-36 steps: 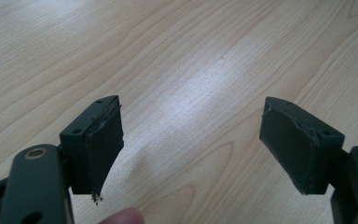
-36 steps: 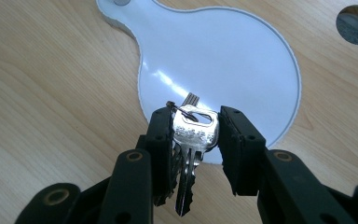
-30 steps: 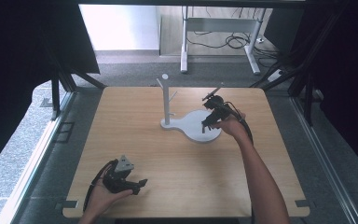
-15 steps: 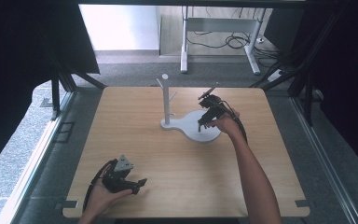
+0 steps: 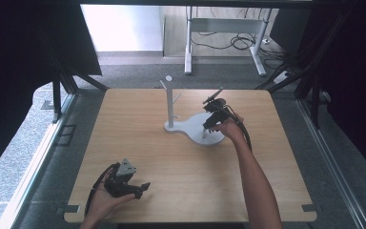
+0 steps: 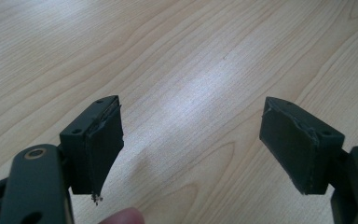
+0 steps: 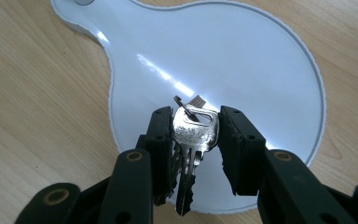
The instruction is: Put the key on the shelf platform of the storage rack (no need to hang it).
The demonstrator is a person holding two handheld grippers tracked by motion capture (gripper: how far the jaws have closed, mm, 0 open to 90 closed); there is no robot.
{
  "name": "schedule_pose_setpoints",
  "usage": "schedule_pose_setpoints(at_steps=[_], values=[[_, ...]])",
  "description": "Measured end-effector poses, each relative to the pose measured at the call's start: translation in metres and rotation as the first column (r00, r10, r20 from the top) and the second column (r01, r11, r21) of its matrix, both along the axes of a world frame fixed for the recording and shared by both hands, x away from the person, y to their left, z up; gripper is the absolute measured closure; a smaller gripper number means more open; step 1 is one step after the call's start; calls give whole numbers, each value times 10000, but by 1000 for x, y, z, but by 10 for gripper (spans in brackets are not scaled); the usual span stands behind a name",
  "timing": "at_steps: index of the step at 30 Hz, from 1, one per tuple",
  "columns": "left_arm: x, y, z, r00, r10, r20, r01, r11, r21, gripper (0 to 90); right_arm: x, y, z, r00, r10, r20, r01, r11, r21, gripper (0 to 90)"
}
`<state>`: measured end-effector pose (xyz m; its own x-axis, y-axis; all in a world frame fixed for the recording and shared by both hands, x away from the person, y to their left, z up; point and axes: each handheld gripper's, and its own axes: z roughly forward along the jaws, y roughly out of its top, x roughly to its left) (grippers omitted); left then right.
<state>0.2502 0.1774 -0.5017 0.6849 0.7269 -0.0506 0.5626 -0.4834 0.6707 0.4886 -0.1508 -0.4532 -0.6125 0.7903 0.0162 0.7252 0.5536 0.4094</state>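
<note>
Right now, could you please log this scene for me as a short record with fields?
surface: wooden table
stand: white stand base with an upright pegged post, toward the far middle of the table
left gripper: open, holding nothing, low over bare wood at the near left
right gripper: shut on a bunch of keys, over the round part of the stand base
keys: silver, joined by a ring, blades pointing toward the camera
keys touching base: cannot tell

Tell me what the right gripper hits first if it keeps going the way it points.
Probably the white tray: the right gripper, shut on the keys, points down at its flat surface. How far above it hangs is unclear.
</note>
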Motion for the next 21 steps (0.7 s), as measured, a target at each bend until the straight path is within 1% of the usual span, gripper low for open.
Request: schedule_pose_setpoints(at_steps=[1, 3, 4, 5, 11, 12, 14, 15, 16, 21], values=[[0, 0, 0, 10000, 0, -5, 0, 10000, 0, 217, 1, -1, -2, 10000, -67, -28, 67, 10000, 19, 665], [0, 0, 0, 10000, -2, -12, 2, 10000, 4, 217, 3, -1, -6, 9999, -119, -97, 118, 9999, -89, 665], [0, 0, 0, 10000, -9, -19, 9, 10000, 19, 217, 3, -1, -6, 9999, -119, -97, 118, 9999, -89, 665], [0, 0, 0, 10000, 3, -18, -3, 10000, 26, 217, 4, -3, -10, 9997, -201, -136, 200, 9998, -56, 665], [1, 1, 0, 10000, 12, -19, -12, 10000, 13, 217, 7, -6, -21, 9990, -425, -160, 423, 9990, -117, 665], [1, 1, -1, 10000, 25, -24, -25, 10000, 14, 217, 7, -6, -21, 9990, -425, -160, 423, 9990, -117, 665], [1, 0, -1, 10000, 9, -26, -9, 10000, 37, 217, 6, -5, -24, 9992, -408, -48, 406, 9987, -294, 664], [1, 0, -1, 10000, -6, -34, 6, 10000, 46, 217, 6, -5, -24, 9992, -408, -48, 406, 9987, -294, 664], [1, 0, -1, 10000, -45, -27, 45, 10000, 59, 217, 7, -5, -28, 9992, -388, -127, 383, 9985, -401, 663], [1, 0, -1, 10000, 8, -23, -8, 10000, 35, 217, 7, -6, -32, 9991, -414, -97, 410, 9981, -459, 660]])
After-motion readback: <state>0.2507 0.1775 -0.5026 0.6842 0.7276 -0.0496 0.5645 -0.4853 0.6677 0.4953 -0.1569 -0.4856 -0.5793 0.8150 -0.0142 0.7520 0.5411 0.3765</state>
